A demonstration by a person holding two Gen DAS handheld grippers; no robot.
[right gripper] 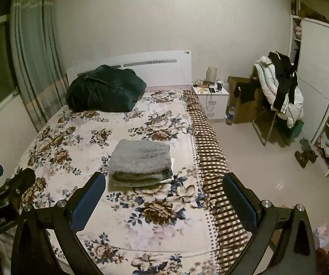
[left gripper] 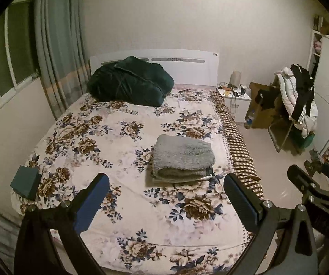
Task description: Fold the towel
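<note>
Two grippers, left gripper (left gripper: 164,197) and right gripper (right gripper: 163,194), are held with fingers wide, empty; grey towel (left gripper: 182,158) is folded near bed's (left gripper: 118,137) right edge.

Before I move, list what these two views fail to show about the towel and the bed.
- Grey towel: the layers beneath it, hidden in both views by its fluffy top fold.
- Bedside table: items too small to identify.
- Bed: the foot edge, cut off behind the open left gripper and right gripper.
</note>
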